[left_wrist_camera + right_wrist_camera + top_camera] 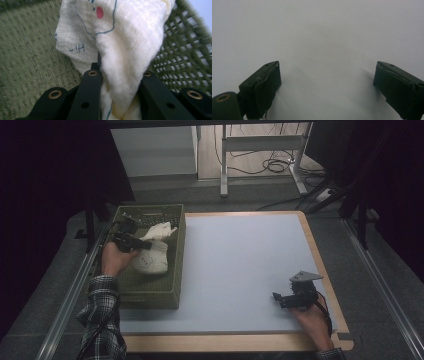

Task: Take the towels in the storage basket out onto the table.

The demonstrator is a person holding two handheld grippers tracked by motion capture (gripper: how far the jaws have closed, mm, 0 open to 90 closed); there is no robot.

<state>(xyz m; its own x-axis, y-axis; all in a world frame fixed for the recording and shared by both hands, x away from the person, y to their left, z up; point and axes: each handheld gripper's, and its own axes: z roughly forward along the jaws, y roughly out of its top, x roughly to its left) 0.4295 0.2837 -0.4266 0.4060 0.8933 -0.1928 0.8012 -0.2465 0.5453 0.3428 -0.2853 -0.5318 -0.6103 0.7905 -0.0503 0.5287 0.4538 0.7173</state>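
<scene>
A white cloth (152,255) with blue line drawing and a red spot lies bunched in a green mesh basket (150,297) at the table's left. My left gripper (142,241) reaches into the basket and is shut on a fold of the cloth. In the left gripper view the cloth (130,50) is pinched between the two black jaws of the left gripper (121,71) and hangs above the basket floor (30,50). My right gripper (278,301) rests low over the pale table (240,265) near the front right, open. Nothing lies between the right gripper (327,80) jaws.
The table has a wooden border (320,265) along the right and front. The basket stands against the table's left edge. Behind the table on the floor are a white desk frame (260,145) and loose cables (272,166). Dark curtains hang at both sides.
</scene>
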